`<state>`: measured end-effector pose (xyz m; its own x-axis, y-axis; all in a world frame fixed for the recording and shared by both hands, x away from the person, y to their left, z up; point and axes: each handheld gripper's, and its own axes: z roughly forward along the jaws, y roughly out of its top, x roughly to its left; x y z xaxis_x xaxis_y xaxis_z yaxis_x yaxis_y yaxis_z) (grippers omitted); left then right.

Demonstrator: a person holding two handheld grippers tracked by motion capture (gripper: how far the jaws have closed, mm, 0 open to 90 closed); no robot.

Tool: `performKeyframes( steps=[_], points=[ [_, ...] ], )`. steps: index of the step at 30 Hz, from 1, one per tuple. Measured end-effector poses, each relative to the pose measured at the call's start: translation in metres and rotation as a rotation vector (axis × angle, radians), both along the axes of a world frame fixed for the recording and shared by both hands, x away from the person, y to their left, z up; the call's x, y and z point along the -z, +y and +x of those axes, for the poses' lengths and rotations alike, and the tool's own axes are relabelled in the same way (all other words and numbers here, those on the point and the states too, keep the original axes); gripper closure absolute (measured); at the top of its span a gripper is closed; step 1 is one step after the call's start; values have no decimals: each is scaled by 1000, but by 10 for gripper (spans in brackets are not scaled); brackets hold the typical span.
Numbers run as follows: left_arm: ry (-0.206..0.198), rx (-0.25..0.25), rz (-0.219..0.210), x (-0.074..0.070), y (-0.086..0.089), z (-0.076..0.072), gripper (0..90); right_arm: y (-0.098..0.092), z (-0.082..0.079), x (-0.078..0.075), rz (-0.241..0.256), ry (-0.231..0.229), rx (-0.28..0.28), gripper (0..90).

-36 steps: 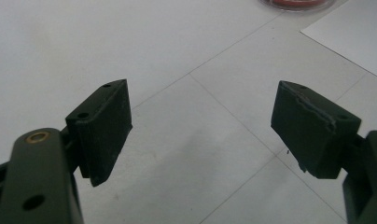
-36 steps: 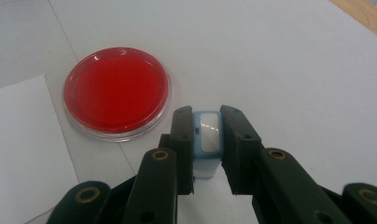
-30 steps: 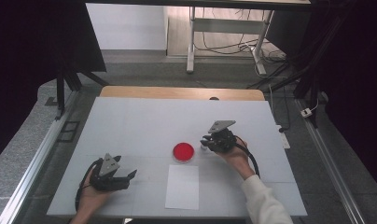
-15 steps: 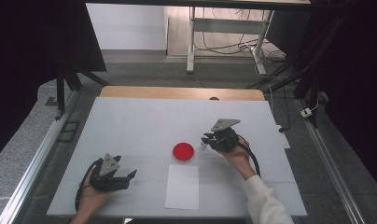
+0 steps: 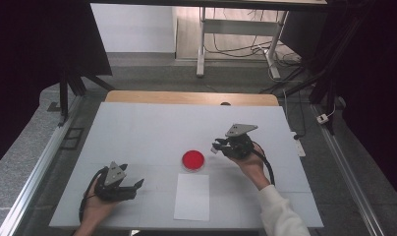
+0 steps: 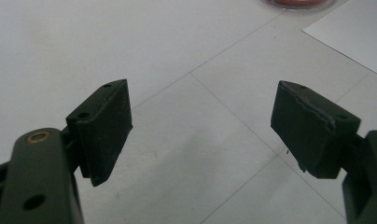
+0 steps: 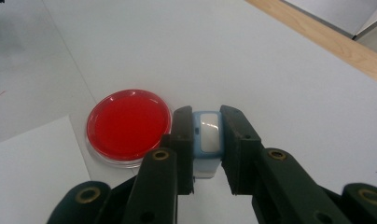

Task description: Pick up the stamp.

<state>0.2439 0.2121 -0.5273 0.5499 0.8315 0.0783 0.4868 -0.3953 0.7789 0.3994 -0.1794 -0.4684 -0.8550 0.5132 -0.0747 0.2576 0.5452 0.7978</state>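
Right gripper (image 7: 206, 140) barely shifted, clamping a pale-blue, perhaps plastic block (image 7: 206, 136) (dish (image 7: 129, 123) beside)

No writing, label, brand, number or sign can be read anywhere. The white sheet of paper (image 5: 192, 196) on the desk is blank, the round clear dish with the red filling (image 7: 129, 123) carries no mark, and the small pale blue and white plastic device (image 7: 206, 141) between the right gripper's jaws shows a plain pale window without lettering.
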Motion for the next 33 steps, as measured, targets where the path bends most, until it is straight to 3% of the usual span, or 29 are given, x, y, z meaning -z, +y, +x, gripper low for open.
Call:
performKeyframes(
  steps=[14, 33],
  points=[
    [0, -2, 0, 0, 0, 0, 208, -4, -5, -11, 62, -11, -7, 746],
    [1, -4, 2, 1, 0, 1, 208, -1, -20, -19, 88, -18, -50, 746]
  ],
)
